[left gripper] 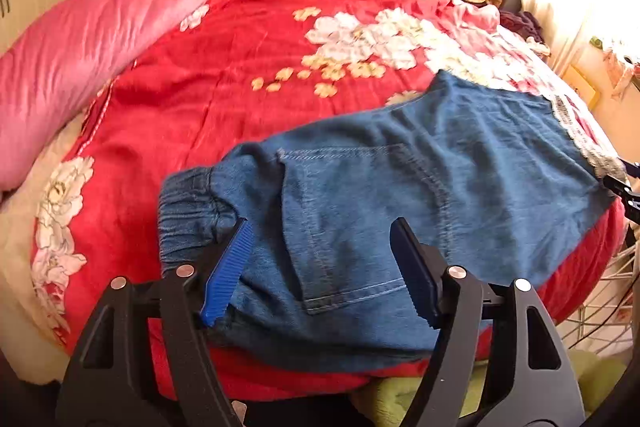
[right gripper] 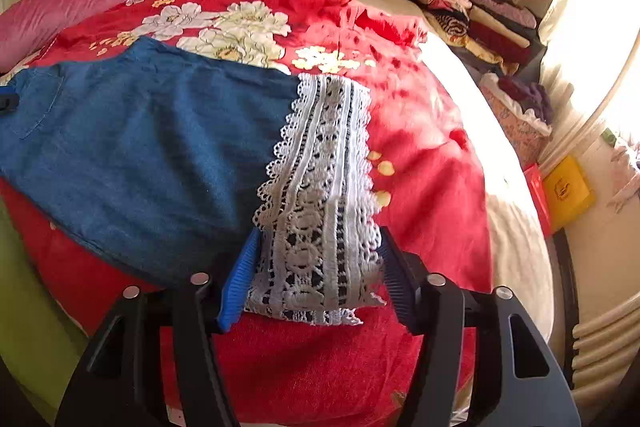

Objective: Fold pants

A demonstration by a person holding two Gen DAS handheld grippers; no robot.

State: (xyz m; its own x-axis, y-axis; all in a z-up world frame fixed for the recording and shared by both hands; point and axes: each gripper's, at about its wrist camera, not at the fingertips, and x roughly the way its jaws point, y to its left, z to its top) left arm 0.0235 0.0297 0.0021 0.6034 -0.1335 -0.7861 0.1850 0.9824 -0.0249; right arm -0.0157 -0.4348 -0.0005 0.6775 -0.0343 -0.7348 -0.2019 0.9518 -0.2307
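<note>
Blue denim pants [left gripper: 420, 167] lie flat on the red flowered bedspread [left gripper: 224, 75], legs stacked one on the other. The elastic waistband [left gripper: 188, 207] is at the left, the white lace hem [right gripper: 320, 195] at the right. My left gripper [left gripper: 324, 267] is open, its jaws standing either side of the back pocket [left gripper: 348, 219] near the waistband. My right gripper [right gripper: 320, 279] is open, its jaws either side of the lace hem's near corner. The right gripper's tip shows at the left wrist view's right edge [left gripper: 624, 187].
A pink quilt [left gripper: 100, 35] lies along the bed's left side. Stacks of folded clothes [right gripper: 476, 15] sit at the far right by the headboard. A green cloth [right gripper: 28, 291] lies below the bed's near edge. A wire rack [left gripper: 604, 299] stands at the right.
</note>
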